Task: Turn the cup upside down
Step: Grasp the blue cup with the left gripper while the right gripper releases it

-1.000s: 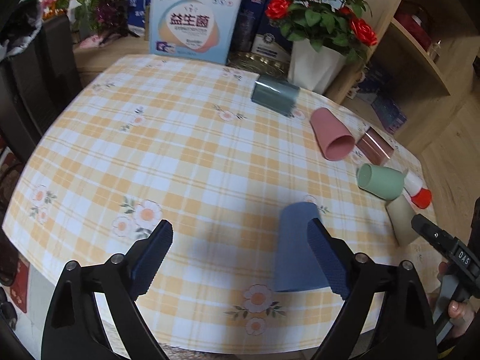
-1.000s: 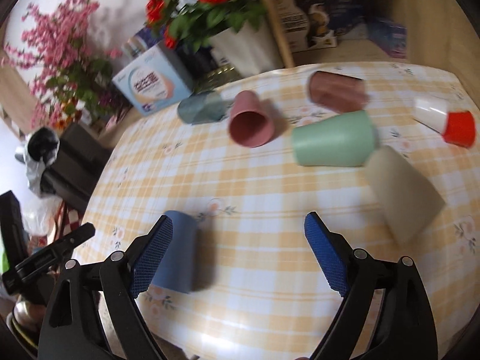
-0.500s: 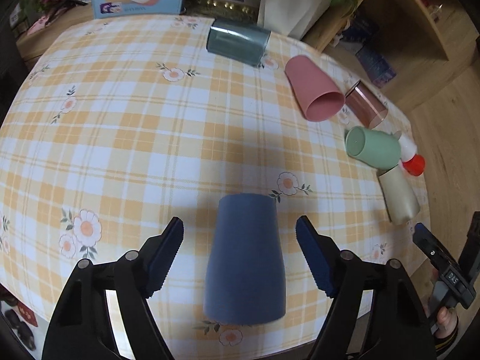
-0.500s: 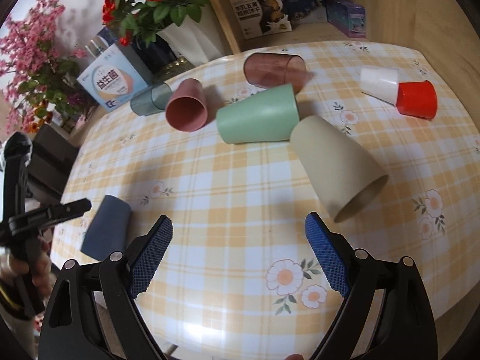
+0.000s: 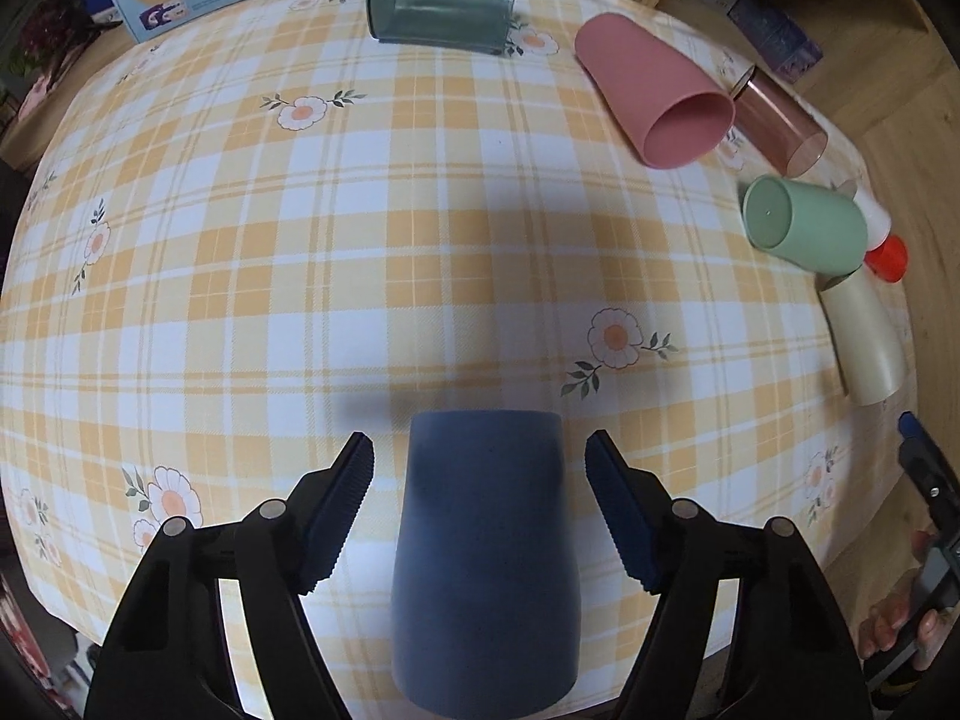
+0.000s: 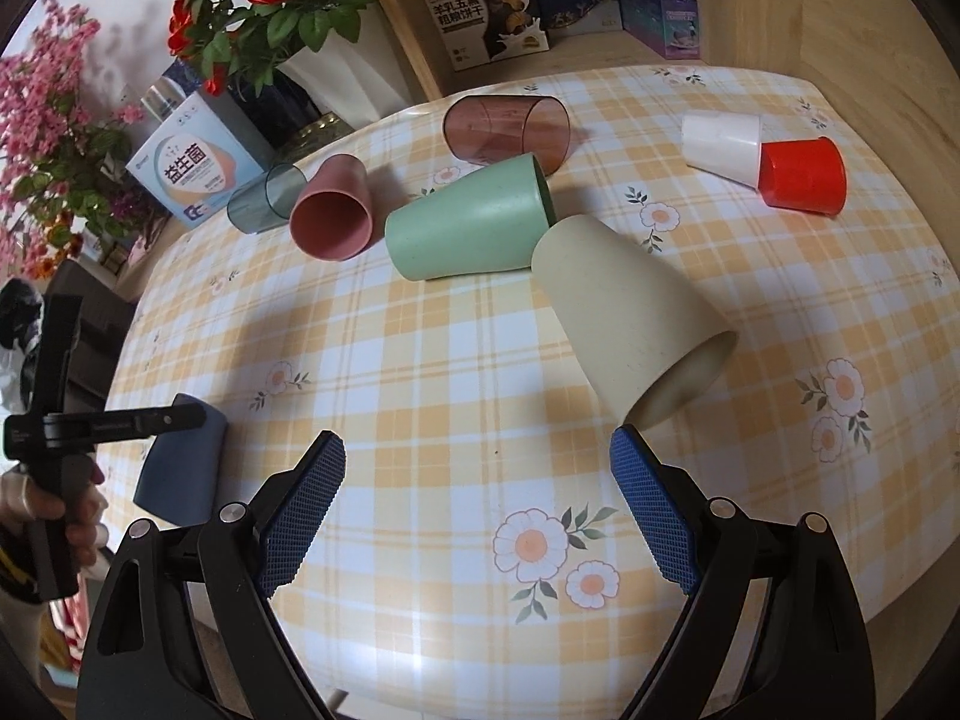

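A dark blue cup point(image 5: 486, 552) lies on its side near the table's front edge, base pointing away from me. My left gripper point(image 5: 480, 504) is open, its fingers on either side of the cup without touching it. The same cup shows in the right wrist view point(image 6: 180, 468) at the far left, under the left gripper. My right gripper point(image 6: 480, 504) is open and empty above the tablecloth, just in front of the mouth of a beige cup point(image 6: 630, 318) lying on its side.
More cups lie on their sides on the plaid tablecloth point(image 5: 300, 228): pink point(image 5: 654, 96), green point(image 5: 804, 228), teal clear point(image 5: 444, 6), brown clear point(image 6: 510, 129), and white point(image 6: 720, 144) nested with red point(image 6: 804, 174). A box point(image 6: 192, 174) and rose vase point(image 6: 336, 78) stand behind.
My left gripper has moved forward and down, so the blue cup now lies between its fingers. My right gripper has drawn closer to the beige cup.
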### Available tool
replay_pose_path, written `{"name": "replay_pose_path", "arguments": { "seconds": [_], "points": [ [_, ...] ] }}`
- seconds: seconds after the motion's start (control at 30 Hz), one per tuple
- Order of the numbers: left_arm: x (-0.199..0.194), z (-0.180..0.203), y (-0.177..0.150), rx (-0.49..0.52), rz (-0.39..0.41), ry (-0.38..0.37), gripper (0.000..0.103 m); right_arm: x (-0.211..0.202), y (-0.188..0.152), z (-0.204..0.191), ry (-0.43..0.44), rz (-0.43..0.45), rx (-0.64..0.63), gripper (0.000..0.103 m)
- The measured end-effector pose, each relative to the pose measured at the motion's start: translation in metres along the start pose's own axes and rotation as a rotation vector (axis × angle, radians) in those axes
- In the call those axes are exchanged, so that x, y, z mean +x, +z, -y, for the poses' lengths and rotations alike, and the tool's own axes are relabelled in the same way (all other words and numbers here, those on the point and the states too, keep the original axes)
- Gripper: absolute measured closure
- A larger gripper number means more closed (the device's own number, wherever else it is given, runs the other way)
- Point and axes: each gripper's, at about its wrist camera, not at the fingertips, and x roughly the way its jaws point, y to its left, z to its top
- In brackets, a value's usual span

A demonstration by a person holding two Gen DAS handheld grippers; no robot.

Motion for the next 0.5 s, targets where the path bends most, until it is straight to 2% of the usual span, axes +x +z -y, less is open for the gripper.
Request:
{"name": "replay_pose_path", "arguments": {
  "seconds": [0.13, 0.23, 0.37, 0.5],
  "points": [
    [0.011, 0.007, 0.001, 0.013, -0.012, 0.043, 0.032, 0.001, 0.000, 0.002, 0.000, -0.006, 0.008, 0.016],
    [0.020, 0.012, 0.000, 0.017, -0.027, 0.054, 0.038, 0.000, 0.000, 0.003, 0.001, -0.007, 0.014, 0.016],
    [0.022, 0.014, -0.003, 0.007, -0.021, 0.032, 0.047, -0.003, -0.001, 0.003, -0.003, -0.002, 0.009, 0.016],
    [0.012, 0.012, -0.016, 0.013, 0.020, 0.021, 0.047, -0.004, -0.001, 0.005, -0.003, -0.006, 0.018, 0.016]
  ]
}}
